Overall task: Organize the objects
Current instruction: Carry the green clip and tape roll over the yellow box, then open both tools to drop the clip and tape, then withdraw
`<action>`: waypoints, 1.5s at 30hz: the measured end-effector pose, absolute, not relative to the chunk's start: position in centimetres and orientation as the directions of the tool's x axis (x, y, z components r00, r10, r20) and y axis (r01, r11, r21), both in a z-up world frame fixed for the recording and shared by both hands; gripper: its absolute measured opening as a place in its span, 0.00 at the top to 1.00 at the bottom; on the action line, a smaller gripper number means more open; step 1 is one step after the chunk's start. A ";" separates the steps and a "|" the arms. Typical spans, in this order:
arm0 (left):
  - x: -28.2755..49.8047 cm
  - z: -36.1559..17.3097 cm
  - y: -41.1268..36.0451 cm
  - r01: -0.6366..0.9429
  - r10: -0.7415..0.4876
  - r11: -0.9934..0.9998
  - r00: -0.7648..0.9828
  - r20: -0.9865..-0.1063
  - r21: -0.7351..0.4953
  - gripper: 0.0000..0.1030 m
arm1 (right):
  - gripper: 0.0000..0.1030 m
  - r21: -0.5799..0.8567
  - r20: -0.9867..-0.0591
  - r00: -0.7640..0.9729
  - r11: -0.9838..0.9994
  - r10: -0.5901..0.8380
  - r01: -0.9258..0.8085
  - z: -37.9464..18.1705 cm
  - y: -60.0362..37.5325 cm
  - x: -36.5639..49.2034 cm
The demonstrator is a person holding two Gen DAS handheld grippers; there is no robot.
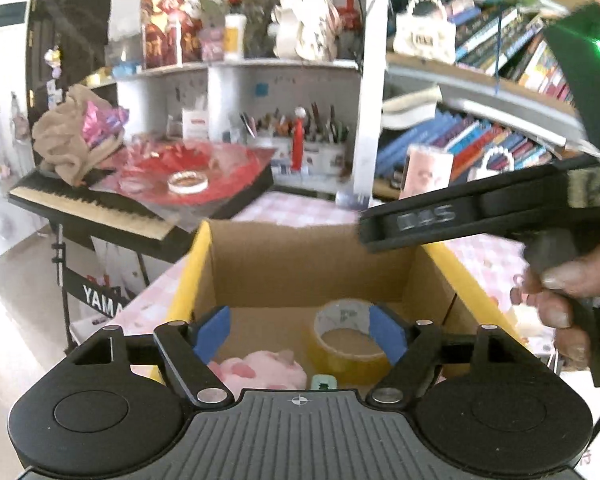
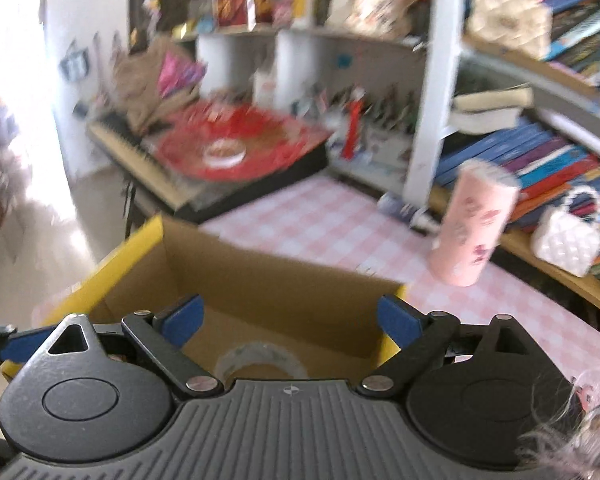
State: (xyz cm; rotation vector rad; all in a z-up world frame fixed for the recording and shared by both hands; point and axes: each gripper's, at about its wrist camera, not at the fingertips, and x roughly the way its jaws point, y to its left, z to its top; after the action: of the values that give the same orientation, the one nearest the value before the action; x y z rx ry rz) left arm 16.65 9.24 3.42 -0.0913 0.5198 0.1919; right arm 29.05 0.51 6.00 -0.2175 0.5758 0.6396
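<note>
An open cardboard box [image 1: 300, 264] with yellow outer walls stands on the pink checked table. On its floor lie a yellow tape roll [image 1: 346, 344], a pink plush toy [image 1: 260, 372] and a small green item [image 1: 323, 382]. My left gripper [image 1: 298, 320] hangs open above the box, with nothing between its blue pads. My right gripper [image 2: 290, 308] is open too, over the same box [image 2: 112, 272], with the tape roll [image 2: 260, 356] below it. In the left wrist view the right gripper [image 1: 370, 232] reaches in from the right, with a hand on its handle.
A pink patterned tumbler [image 2: 472, 224] stands on the checked tablecloth [image 2: 320, 220] beyond the box. Bookshelves with a white quilted handbag [image 2: 564, 240] run along the right. A keyboard [image 1: 88, 208] bearing red wrapping and a brown bag stands at the left.
</note>
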 end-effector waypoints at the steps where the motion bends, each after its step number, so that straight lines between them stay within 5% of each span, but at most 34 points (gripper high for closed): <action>1: 16.1 3.7 9.3 -0.212 0.164 0.976 0.854 -0.493 -0.042 0.22 | 0.08 -0.011 -0.553 0.668 0.797 0.498 -0.604 6.4 -0.1 28.6; 14: 9.8 4.2 10.8 -0.274 0.215 0.960 0.861 -0.460 -0.064 0.13 | 0.06 0.012 -0.428 0.847 0.939 0.316 -0.344 6.1 -6.1 19.6; 29: 4.4 1.6 11.3 -0.263 0.189 0.963 0.815 -0.548 -0.060 0.12 | 0.06 -0.071 -0.565 0.791 0.941 0.236 -0.331 0.7 -5.5 9.5; 45: 1.1 0.4 9.3 -0.153 0.102 0.988 0.806 -0.583 -0.038 0.12 | 0.04 -0.063 -0.600 0.782 0.965 0.168 -0.255 -0.3 -7.5 4.3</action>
State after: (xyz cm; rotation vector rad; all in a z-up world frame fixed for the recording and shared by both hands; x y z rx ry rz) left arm 1.11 9.29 0.38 -0.0841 0.6192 0.1367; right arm 4.26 -7.52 -0.25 -0.1436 0.6329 0.2293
